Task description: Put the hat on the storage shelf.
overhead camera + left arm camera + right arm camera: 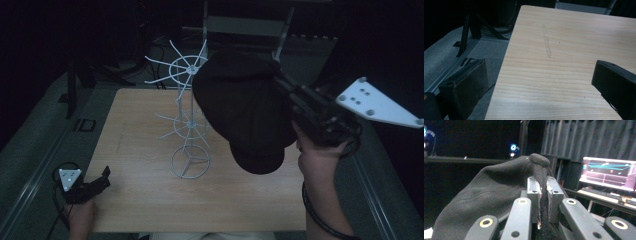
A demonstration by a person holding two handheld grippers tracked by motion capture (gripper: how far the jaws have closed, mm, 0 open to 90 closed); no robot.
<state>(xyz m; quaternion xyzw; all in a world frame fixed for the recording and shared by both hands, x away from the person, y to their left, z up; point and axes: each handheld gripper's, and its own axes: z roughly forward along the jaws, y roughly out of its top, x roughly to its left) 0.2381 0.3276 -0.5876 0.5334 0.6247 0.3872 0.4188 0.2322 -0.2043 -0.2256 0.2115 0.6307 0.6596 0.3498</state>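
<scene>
At the table's [150, 200] near left corner the left gripper [102, 181] rests with jaws apart and empty, while the right gripper [543, 195], raised over the right edge, pinches a black cap [245, 115] that hangs beside the white wire rack [189, 125] standing mid-table.

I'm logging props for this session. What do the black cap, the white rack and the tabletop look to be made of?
Black cap: soft matte fabric, likely cotton; it creases and pinches flat in the right gripper.
White rack: thin wire, probably white-coated metal.
Tabletop: pale wood or wood-look laminate, with visible grain lines.
</scene>
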